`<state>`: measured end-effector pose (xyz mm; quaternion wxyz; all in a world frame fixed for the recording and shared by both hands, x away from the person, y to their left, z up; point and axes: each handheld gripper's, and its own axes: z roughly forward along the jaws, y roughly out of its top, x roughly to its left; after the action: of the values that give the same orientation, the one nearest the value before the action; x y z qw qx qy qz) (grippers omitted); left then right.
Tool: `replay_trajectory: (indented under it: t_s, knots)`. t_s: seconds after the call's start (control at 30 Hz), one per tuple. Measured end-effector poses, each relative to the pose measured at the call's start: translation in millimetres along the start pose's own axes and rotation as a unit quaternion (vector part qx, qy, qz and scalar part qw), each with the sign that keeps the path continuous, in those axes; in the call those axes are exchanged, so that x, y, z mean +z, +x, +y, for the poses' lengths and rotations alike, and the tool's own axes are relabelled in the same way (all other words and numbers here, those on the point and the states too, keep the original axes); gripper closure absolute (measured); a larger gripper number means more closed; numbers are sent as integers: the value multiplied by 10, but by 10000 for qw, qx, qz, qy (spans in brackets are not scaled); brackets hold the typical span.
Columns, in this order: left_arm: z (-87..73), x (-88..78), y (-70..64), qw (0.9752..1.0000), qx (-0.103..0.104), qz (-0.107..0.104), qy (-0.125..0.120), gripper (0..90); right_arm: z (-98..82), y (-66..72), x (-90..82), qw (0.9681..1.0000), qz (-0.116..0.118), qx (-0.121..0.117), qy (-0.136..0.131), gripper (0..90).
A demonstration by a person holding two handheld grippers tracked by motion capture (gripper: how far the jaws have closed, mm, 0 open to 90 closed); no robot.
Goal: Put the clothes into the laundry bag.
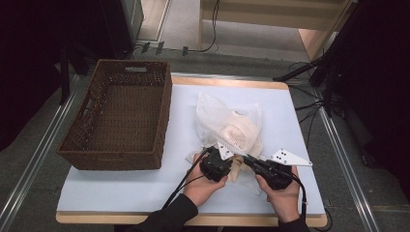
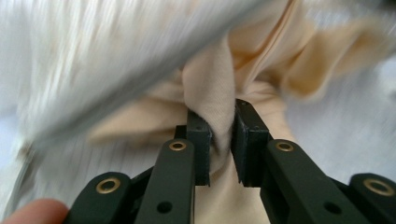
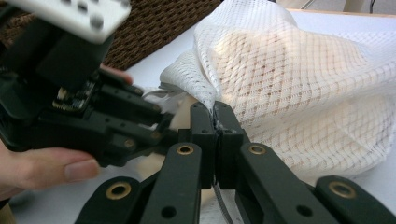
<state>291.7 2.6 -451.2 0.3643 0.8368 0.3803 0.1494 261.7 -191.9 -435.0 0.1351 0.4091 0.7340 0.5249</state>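
Left gripper clamps cream cloth; right gripper pinches mesh bag edge (extraction underway); next, pull apart

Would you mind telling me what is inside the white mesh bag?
Through the mesh bag a cream cloth shows; a fold of it sticks out at the near opening, pinched by the left gripper. Anything beneath the cloth is hidden.

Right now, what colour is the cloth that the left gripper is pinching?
Pale cream-beige, plain with no pattern. The cloth shows best in the left gripper view.
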Motion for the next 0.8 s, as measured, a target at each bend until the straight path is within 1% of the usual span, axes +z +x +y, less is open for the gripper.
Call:
replay_trajectory:
  t_s: [0.03,0.07,0.1,0.13,0.17,0.2,0.23,0.27,0.3,0.33,0.37,0.4,0.43,0.47,0.5,0.57,0.67,0.8]
  knots:
    - [40,-9,-10,9999,-27,-24,-97,790,1,7,-1,10000,5,-18,2,891]
    - [75,-19,-10,9996,-110,-89,-245,790,5,15,-5,10000,8,-21,-11,891]
    - [108,-30,2,9992,-190,-146,-328,791,12,18,-17,10000,7,-3,-30,891]
    - [133,-27,11,9985,-269,-140,-446,791,21,12,-31,10000,2,-5,-67,891]
    - [146,-18,23,9981,-306,-80,-533,791,30,4,-49,10000,-4,7,-80,891]
    - [154,5,36,9978,-300,14,-596,792,37,-3,-61,9999,-3,36,-103,891]
    - [154,37,52,9977,-257,178,-598,791,40,-11,-67,9999,-6,65,-121,892]
    - [141,80,75,9973,-180,396,-587,790,39,-19,-68,9999,2,59,-119,892]
    - [124,141,108,9968,-187,594,-498,787,35,-21,-67,9999,-16,62,-93,892]
    - [97,205,155,9966,-257,710,-327,782,31,-25,-62,10000,-33,56,-69,892]
    - [62,271,202,9964,-380,741,-186,769,29,-28,-60,10000,-53,63,-44,892]
    - [29,296,244,9966,-455,649,-228,745,27,-30,-60,9999,-59,77,-35,892]
    - [26,282,255,9964,-523,613,-253,738,25,-33,-60,10000,-48,79,-29,892]
    - [32,261,257,9968,-471,604,-207,719,21,-35,-59,9999,-54,88,-23,892]
    - [36,235,245,9970,-465,586,-208,687,18,-41,-58,10000,-53,81,-13,892]
    - [37,162,237,9982,-377,434,-174,594,10,-53,-49,9999,-51,84,-21,892]
    - [-2,47,246,9992,-326,178,-120,495,9,-56,-50,9999,-61,90,-5,892]
    - [-92,-106,256,9994,-311,39,-134,453,12,-63,-51,9999,-75,102,-15,892]
